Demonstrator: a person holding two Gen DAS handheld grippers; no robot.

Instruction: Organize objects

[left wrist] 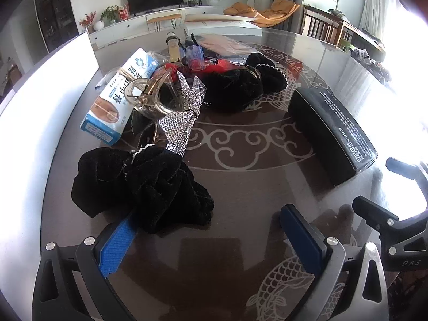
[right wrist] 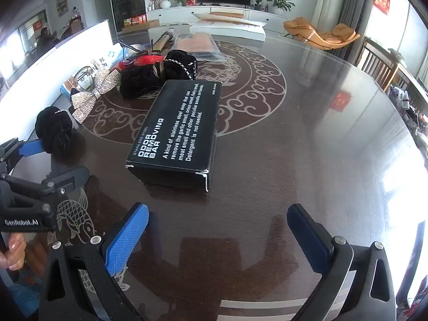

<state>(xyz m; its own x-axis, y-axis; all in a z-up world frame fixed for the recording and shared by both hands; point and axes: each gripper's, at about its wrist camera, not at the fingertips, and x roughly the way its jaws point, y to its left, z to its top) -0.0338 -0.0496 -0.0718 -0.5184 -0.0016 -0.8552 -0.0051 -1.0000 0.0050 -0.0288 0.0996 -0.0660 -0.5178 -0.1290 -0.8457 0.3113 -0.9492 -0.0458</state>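
A black velvet scrunchie (left wrist: 139, 187) lies on the dark glass table (left wrist: 240, 187), just past my left gripper (left wrist: 211, 230), which is open; its left blue pad (left wrist: 117, 243) reaches under the scrunchie's near edge. A glittery silver bow (left wrist: 184, 112), a blue and white box (left wrist: 117, 99) and more black velvet pieces (left wrist: 235, 88) lie beyond. My right gripper (right wrist: 222, 230) is open and empty, just short of the black box (right wrist: 176, 131) marked as an odor removing bar. The same scrunchie (right wrist: 54, 131) and bow (right wrist: 93, 95) show at the left of the right wrist view.
A white tray wall (left wrist: 34, 123) borders the table's left. A bottle (left wrist: 173, 48), red items and plastic bags crowd the far side. The other hand-held gripper (right wrist: 32, 195) and a person's fingers (right wrist: 13, 251) show at the left. Chairs stand at the right.
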